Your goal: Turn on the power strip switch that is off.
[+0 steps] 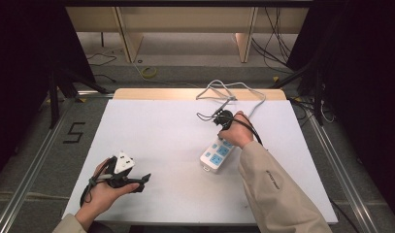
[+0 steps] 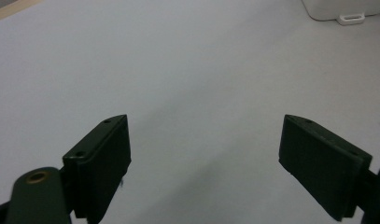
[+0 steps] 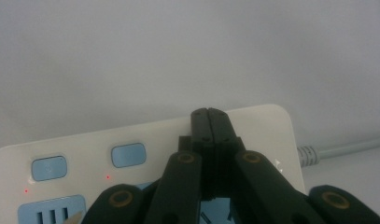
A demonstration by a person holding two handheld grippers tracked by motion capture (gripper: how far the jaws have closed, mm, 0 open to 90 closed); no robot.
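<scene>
A white power strip [image 1: 217,154] with blue sockets lay on the white surface [image 1: 161,131], right of centre, its grey cord [image 1: 243,92] running off toward 12 o'clock. The right tongs [image 3: 209,114] were pressed shut, empty, above the strip's cord end beside two blue buttons [image 3: 128,155]; small red lights showed in the right gripper view. At 7 o'clock, the left tongs [image 2: 204,149] stood wide open over bare surface.

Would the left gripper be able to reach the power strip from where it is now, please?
Probably yes: the left gripper is open, and only bare white table lies between it and the power strip's near end.
</scene>
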